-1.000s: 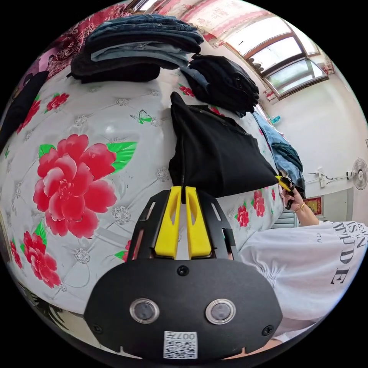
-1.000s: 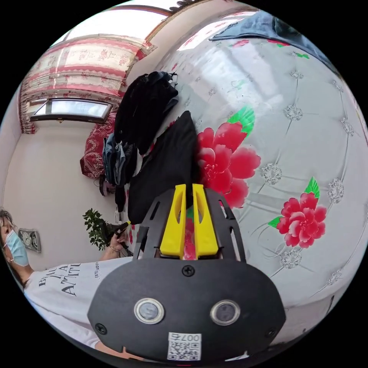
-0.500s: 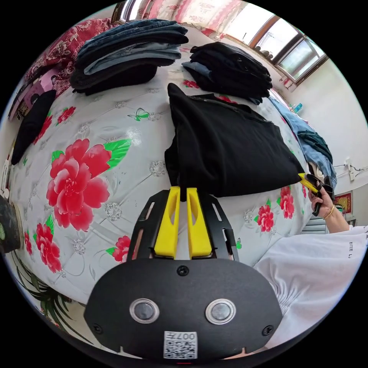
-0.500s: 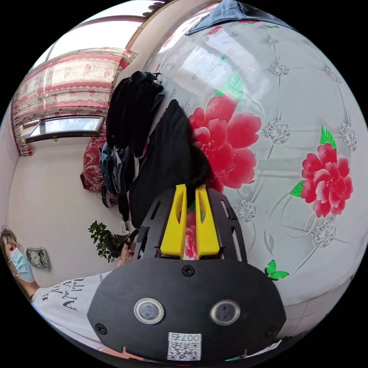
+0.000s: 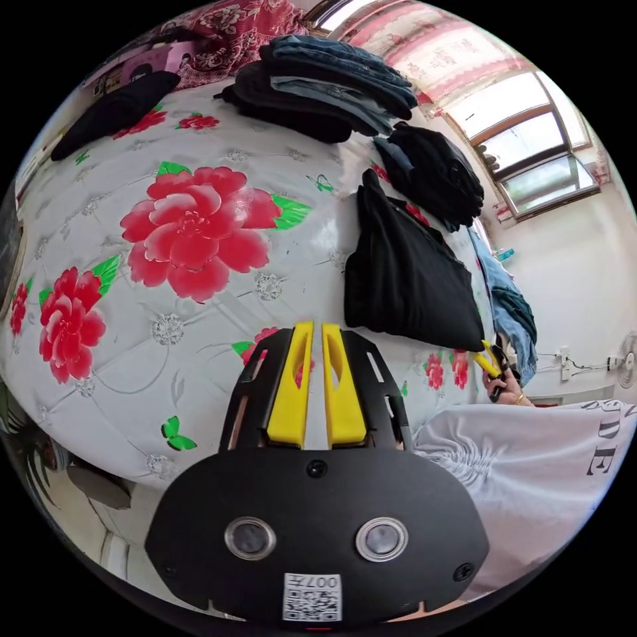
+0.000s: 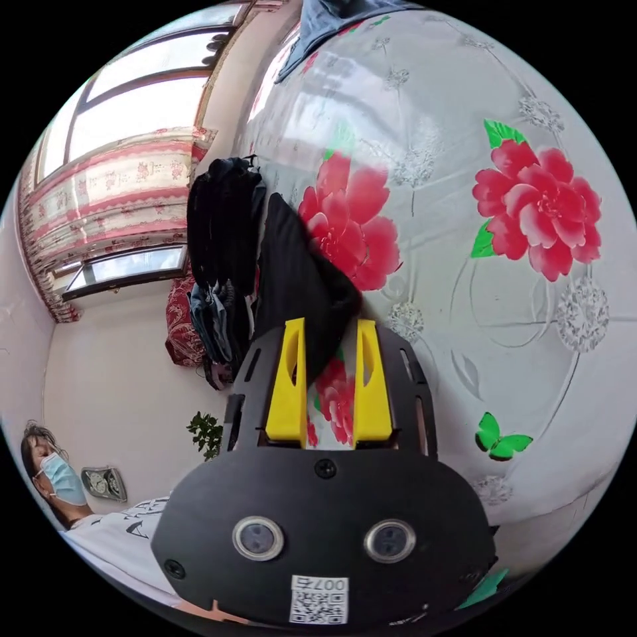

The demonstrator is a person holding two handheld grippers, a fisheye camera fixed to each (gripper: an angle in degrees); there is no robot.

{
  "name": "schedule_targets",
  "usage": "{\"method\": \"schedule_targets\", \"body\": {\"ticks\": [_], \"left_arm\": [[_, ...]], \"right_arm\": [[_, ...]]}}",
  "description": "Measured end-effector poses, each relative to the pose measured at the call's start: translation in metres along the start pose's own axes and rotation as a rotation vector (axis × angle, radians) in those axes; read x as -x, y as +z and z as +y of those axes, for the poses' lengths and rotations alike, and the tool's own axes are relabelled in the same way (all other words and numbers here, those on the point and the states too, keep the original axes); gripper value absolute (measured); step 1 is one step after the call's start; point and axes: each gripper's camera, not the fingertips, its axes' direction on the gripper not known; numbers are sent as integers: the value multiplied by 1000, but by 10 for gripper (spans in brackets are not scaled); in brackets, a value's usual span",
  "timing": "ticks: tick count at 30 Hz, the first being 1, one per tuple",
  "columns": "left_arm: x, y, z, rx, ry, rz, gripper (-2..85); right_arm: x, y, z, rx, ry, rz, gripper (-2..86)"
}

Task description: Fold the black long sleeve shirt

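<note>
The black long sleeve shirt (image 5: 405, 272) lies folded into a compact rectangle on the flowered bed cover (image 5: 199, 219). My left gripper (image 5: 317, 326) hovers over the cover short of the shirt's near edge, jaws together with nothing between them. In the right gripper view the shirt (image 6: 292, 272) runs away from me, and its near corner sits in the gap of my right gripper (image 6: 330, 323), whose jaws stand apart without pressing on it. The left gripper view also catches the right gripper (image 5: 490, 363), held in a hand at the shirt's far corner.
A stack of folded jeans (image 5: 332, 73) and a pile of dark clothes (image 5: 438, 166) sit beyond the shirt. Blue garments (image 5: 511, 298) hang at the bed's edge. A black item (image 5: 113, 113) lies far left. The person's white shirt (image 5: 531, 458) is close by.
The left gripper has come off the shirt's edge and drawn back. The right gripper's jaws have spread apart, letting go of the corner. The shirt now rests flat.
</note>
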Motion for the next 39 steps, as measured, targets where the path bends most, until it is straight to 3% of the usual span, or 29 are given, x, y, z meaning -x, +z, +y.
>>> {"method": "schedule_targets", "body": {"ticks": [4,6,11,14,17,20,22,25,29,35,39], "left_arm": [[14,3,6,-45,-92,144,57],[22,4,8,-50,-124,206,65],[46,-13,17,-81,-125,242,80],[59,-26,25,-110,-110,243,93],[77,-35,38,-151,-131,293,108],[96,-35,53,-164,-179,343,119],[106,-33,63,-170,-212,389,125],[115,-25,74,-146,-236,450,139],[112,-6,77,-128,-242,574,170],[100,37,58,-89,-285,653,205],[99,55,45,-85,-311,660,184]], "right_arm": [[29,17,2,-55,1,-83,43],[79,31,5,-15,-140,-54,39],[281,123,88,236,-797,53,33],[343,206,176,444,-1071,54,39],[344,295,249,613,-1158,71,55],[306,374,289,862,-1102,102,71],[289,385,288,913,-1034,70,81],[283,354,241,767,-981,7,93],[254,308,121,511,-809,128,109],[180,320,-4,505,-461,137,130],[159,351,-29,548,-422,139,123]]}}
